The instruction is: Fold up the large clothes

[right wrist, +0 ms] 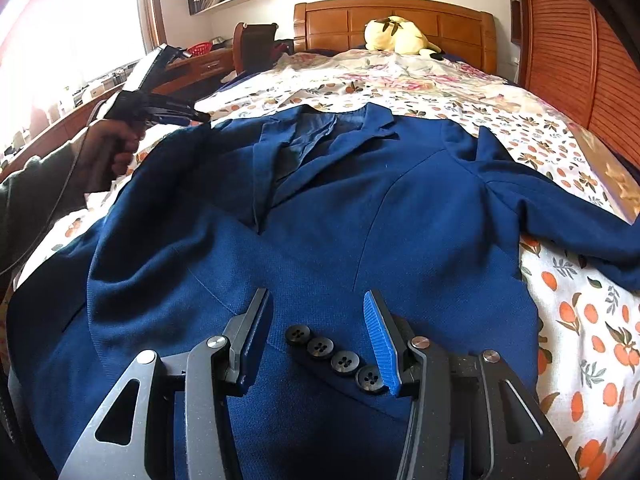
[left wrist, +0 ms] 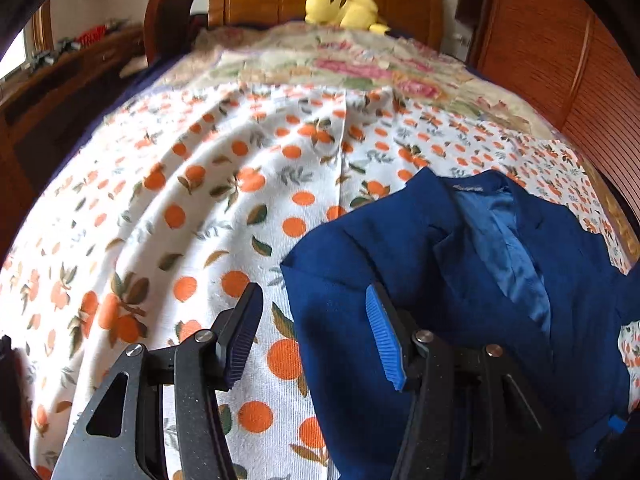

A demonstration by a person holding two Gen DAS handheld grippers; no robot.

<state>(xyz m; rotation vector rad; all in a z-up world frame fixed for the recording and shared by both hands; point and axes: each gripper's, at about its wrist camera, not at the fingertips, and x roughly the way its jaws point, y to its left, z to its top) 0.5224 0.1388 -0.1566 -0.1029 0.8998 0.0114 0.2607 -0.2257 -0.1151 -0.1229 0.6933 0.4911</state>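
A dark blue suit jacket (right wrist: 320, 200) lies face up on the bed, lapels open, its right sleeve (right wrist: 560, 216) stretched to the right. A folded cuff with several black buttons (right wrist: 336, 356) lies on its lower front. My right gripper (right wrist: 316, 320) is open just above that cuff, the buttons between its fingers. My left gripper (left wrist: 312, 312) is open over the jacket's left shoulder edge (left wrist: 320, 280), holding nothing. The left gripper also shows in the right wrist view (right wrist: 200, 117) at the jacket's left shoulder.
An orange-print sheet (left wrist: 180, 200) covers the bed, with a floral quilt (left wrist: 340, 64) beyond. A yellow plush toy (right wrist: 396, 36) sits at the wooden headboard (right wrist: 400, 16). A wooden slatted wardrobe (right wrist: 568, 60) stands right; a desk (right wrist: 192, 68) and chair (right wrist: 256, 40) stand left.
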